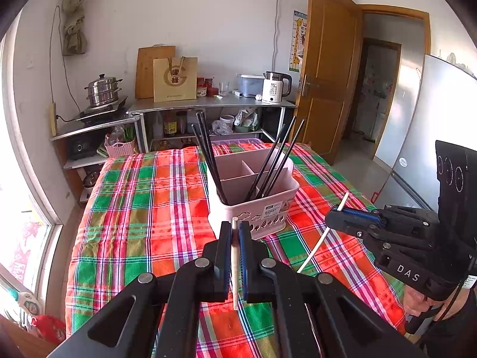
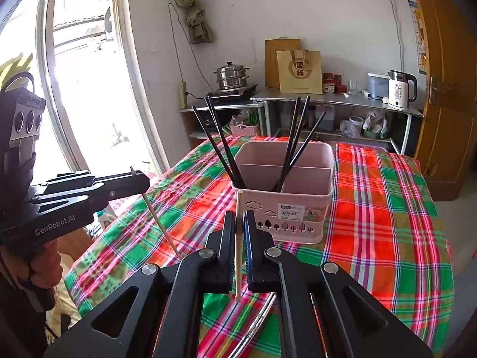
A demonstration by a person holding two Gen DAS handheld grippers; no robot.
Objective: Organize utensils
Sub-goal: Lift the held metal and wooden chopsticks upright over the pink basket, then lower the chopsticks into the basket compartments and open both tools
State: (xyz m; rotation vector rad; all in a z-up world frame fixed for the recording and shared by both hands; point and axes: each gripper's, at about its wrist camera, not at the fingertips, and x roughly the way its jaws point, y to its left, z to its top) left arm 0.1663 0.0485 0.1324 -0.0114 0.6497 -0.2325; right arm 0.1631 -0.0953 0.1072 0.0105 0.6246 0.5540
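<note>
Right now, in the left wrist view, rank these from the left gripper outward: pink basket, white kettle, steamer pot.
1. pink basket: directly ahead of the left gripper, on the plaid cloth.
2. steamer pot: far left, on the low stove shelf.
3. white kettle: far right, on the counter.
Pot and kettle are too close to call.

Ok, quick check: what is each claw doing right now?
Left claw: closed on a pale chopstick.
Right claw: closed on another pale chopstick.

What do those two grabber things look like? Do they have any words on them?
Both are black plastic with silver rivets on angular linkage arms. The left gripper and right gripper each have one blue ribbed finger pad. The right one's body reads "DAS"; the left one's reads "GenRobot.AI".
</note>
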